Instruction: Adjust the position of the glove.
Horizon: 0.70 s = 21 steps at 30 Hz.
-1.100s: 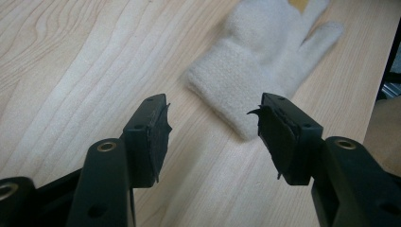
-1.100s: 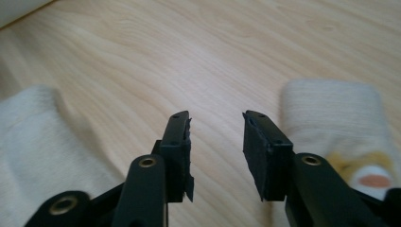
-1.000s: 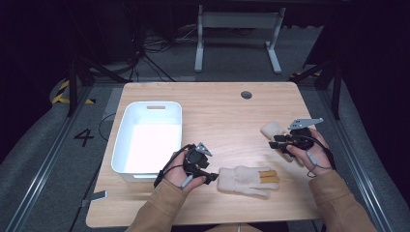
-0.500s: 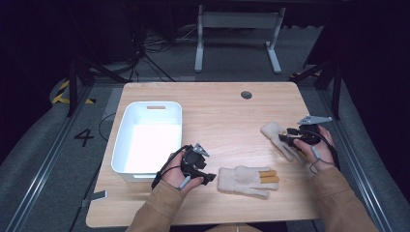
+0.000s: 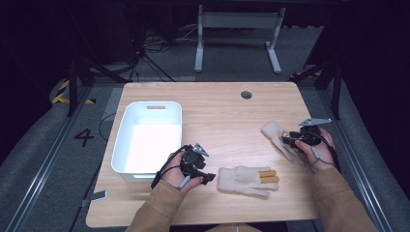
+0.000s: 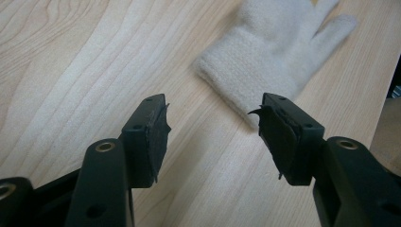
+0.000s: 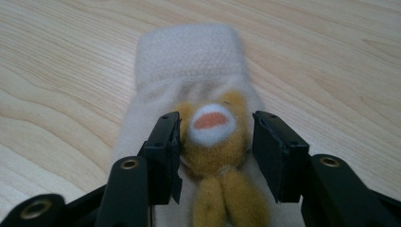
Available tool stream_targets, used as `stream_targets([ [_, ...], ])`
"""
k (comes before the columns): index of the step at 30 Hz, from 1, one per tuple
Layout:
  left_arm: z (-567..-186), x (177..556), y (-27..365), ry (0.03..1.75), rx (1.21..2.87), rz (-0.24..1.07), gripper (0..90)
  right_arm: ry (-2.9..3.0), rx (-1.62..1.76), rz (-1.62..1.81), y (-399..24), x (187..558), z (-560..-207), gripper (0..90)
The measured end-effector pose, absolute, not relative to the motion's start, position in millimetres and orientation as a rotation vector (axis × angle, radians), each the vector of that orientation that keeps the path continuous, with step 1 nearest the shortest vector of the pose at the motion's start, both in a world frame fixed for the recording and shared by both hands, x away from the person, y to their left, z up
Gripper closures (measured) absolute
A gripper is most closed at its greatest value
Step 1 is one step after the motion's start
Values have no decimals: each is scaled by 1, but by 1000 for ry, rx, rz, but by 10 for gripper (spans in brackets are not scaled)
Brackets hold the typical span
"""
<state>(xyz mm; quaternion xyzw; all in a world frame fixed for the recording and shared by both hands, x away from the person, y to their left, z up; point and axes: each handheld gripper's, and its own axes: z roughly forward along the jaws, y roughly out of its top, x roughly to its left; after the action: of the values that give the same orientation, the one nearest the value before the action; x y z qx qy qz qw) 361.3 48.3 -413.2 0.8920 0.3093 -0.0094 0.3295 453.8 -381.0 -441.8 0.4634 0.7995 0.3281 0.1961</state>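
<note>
1. Two cream gloves are seen lying on a wooden table (image 5: 217, 116): the near glove (image 5: 244, 180) by the front edge and the far glove (image 5: 276, 136) toward the right side, well apart from each other.
2. The left gripper (image 5: 209, 178) is held low over the table, just left of the near glove's cuff, between that glove and a white bin (image 5: 147, 137).
3. In the left gripper view, its jaws are seen partly spread with bare wood between them; nothing is pinched. The near glove (image 6: 279, 52) lies just beyond the jaw tips, cuff nearest, untouched.
4. The right gripper (image 5: 285, 140) is set down on the far glove, at its finger end.
5. In the right gripper view, the far glove (image 7: 189, 56) is shown with its cuff pointing away, and a brown plush patch with a white and orange spot (image 7: 213, 127) sits on it between the jaws.
6. The right jaws have just been opening and then closing a little. They stand wide on either side of the plush patch, close to it; whether the pads press on it cannot be told.
7. The near glove's two brown fingertips point right, toward the right hand (image 5: 316, 147).
</note>
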Motion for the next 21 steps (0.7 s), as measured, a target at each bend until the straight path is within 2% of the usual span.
stream_targets([
  [6,-413,362,48,808,2334,-27,436,2246,1323,914,-382,454,-445,537],
  [14,-415,363,50,817,2332,-28,434,2274,1318,905,-380,453,-448,646],
  [21,-414,364,51,816,2329,-28,435,2279,1294,927,-381,452,-443,678],
])
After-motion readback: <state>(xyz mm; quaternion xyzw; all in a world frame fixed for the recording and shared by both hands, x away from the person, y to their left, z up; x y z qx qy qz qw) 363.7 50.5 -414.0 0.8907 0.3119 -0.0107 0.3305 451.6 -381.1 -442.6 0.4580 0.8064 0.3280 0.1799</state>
